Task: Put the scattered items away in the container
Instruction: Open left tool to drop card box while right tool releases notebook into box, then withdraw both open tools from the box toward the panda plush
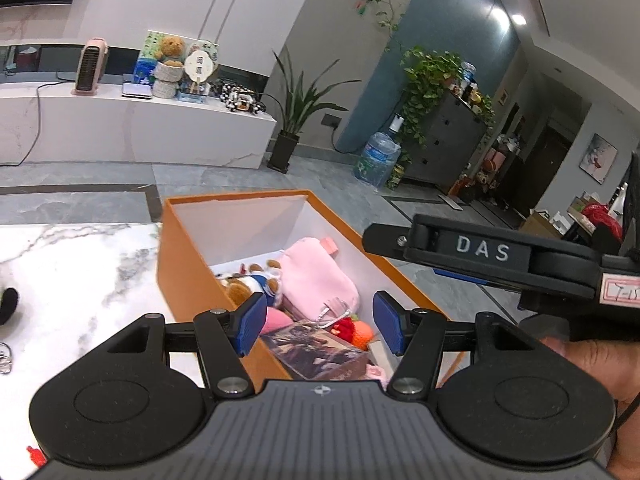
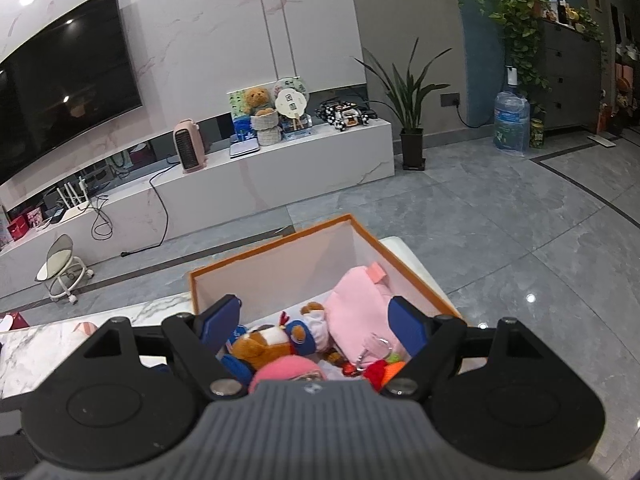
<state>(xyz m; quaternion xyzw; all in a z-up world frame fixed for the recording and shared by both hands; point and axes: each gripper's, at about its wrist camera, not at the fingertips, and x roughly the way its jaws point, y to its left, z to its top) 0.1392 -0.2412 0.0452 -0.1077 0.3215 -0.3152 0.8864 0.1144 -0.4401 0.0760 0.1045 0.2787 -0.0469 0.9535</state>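
Nearest, the left hand-held gripper (image 1: 316,322) hung with its blue pads apart and nothing between them, above the near end of the orange cardboard box with white inside walls (image 1: 188,276). The right hand-held gripper (image 2: 316,322) likewise stood released and empty over the box. The box sat on the white marble-patterned bench (image 1: 72,264). Inside lay a dark printed book (image 1: 316,350), a brown plush bear in blue and white clothes (image 2: 272,342), a pink plush pouch (image 1: 320,276) and small red and orange toys (image 1: 354,330). Beyond stretched the grey tiled floor (image 2: 500,220) and a long white media shelf (image 2: 280,176).
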